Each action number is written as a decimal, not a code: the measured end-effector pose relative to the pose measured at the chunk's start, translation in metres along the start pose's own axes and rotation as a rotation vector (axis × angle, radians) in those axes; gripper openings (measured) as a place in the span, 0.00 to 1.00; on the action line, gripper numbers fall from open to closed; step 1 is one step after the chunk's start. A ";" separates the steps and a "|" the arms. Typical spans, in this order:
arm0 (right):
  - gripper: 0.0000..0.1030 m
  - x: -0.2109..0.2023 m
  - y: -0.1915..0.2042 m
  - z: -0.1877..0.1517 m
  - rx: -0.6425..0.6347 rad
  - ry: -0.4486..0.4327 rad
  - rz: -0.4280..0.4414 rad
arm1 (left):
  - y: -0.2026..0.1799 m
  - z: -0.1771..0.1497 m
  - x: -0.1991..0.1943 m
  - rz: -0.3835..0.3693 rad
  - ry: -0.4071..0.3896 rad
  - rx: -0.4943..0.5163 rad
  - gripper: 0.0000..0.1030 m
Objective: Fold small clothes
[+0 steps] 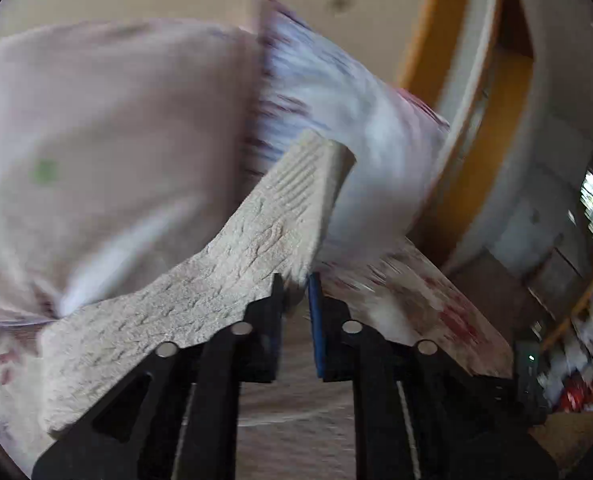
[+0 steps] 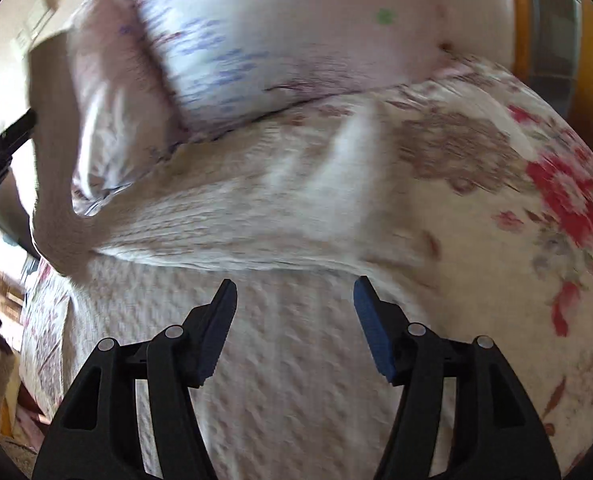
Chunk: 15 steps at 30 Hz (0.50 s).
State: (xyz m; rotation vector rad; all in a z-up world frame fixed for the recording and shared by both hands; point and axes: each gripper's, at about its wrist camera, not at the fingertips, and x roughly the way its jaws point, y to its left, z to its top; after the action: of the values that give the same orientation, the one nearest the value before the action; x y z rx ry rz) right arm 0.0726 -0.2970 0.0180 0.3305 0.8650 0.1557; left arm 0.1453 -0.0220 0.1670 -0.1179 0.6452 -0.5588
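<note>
A cream textured knit garment [image 1: 232,264] hangs from my left gripper [image 1: 296,280], which is shut on its edge and holds it lifted above the bed. In the right wrist view the same garment [image 2: 256,208] stretches from the bed up to the left gripper at the far left [image 2: 4,140]. My right gripper [image 2: 294,292] is open and empty, hovering just above the part of the garment lying on the bed [image 2: 288,360]. Both views are motion-blurred.
The bed has a floral cover [image 2: 536,220] with red and brown flowers. Pale pillows [image 2: 236,40] lie at its head, also in the left wrist view [image 1: 96,140]. A yellow and grey wall or headboard [image 1: 496,120] stands to the right.
</note>
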 end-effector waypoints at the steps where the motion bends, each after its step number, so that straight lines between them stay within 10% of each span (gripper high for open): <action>1: 0.61 -0.003 -0.011 -0.002 0.027 0.007 -0.014 | -0.027 -0.005 0.028 -0.013 0.072 0.049 0.37; 6: 0.61 -0.040 -0.061 -0.017 0.125 -0.014 -0.043 | -0.029 -0.052 0.035 0.062 0.186 0.088 0.51; 15: 0.52 -0.053 -0.125 -0.076 0.385 0.227 0.207 | 0.117 -0.191 -0.107 0.351 0.333 -0.407 0.61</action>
State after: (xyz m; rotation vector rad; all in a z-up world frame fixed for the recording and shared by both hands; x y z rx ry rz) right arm -0.0198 -0.4114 -0.0328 0.7749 1.0857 0.2214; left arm 0.0135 0.1462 0.0403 -0.2906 1.0755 -0.0996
